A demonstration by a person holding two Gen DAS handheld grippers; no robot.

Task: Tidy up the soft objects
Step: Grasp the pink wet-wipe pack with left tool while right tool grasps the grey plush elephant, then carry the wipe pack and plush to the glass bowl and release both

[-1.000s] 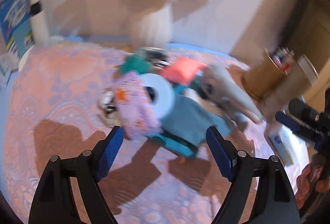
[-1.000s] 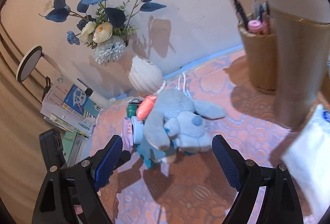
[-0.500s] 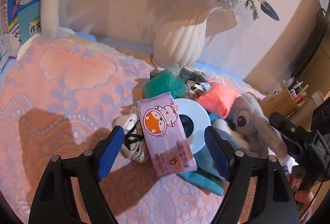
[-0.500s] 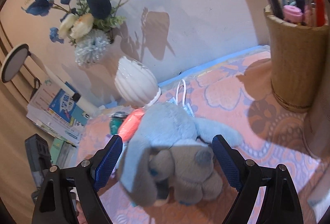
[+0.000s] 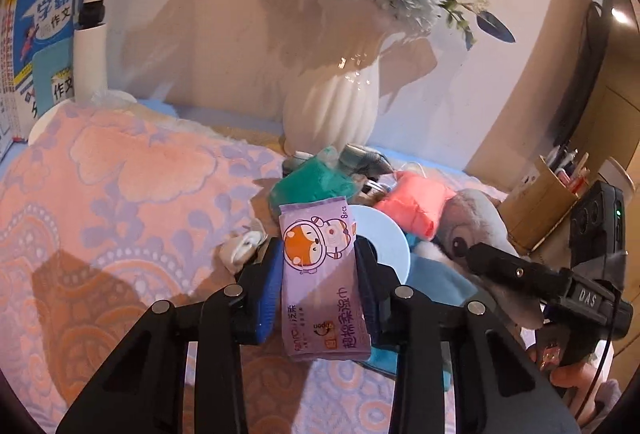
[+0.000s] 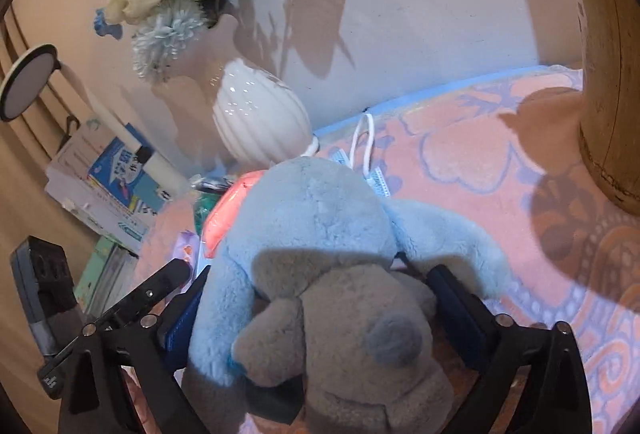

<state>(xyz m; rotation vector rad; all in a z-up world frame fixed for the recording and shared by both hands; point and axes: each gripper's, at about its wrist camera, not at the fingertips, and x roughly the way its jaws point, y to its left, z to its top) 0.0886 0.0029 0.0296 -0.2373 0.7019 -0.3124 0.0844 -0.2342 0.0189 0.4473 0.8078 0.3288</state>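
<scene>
the purple wet-wipe pack [image 5: 322, 278] lies on top of the heap of soft things on the pink patterned cloth [image 5: 120, 194], and the left gripper [image 5: 320, 274] is clenched on it, blue pads pressed to both long sides; its jaws have just been closing. under and behind the pack sit a pale blue roll [image 5: 386, 240], a green pouch [image 5: 310, 184], an orange-pink pouch [image 5: 416, 204] and a white bundle [image 5: 242, 248] on the cloth to the left. the grey-blue plush toy [image 6: 320, 274] lies at the right of the heap, touching the orange-pink pouch. the right gripper [image 6: 316, 310] straddles the plush with its jaws wide, which have just been opening further; the toy fills the gap, but whether the pads press it i cannot tell. a white ribbed vase [image 5: 332, 106] of flowers stands behind the heap, a pen holder [image 6: 612, 74] to the right, books [image 5: 44, 34] at the left. half a second ago the pack lay loose between spread left fingers, and the plush was farther ahead of the right gripper.
</scene>
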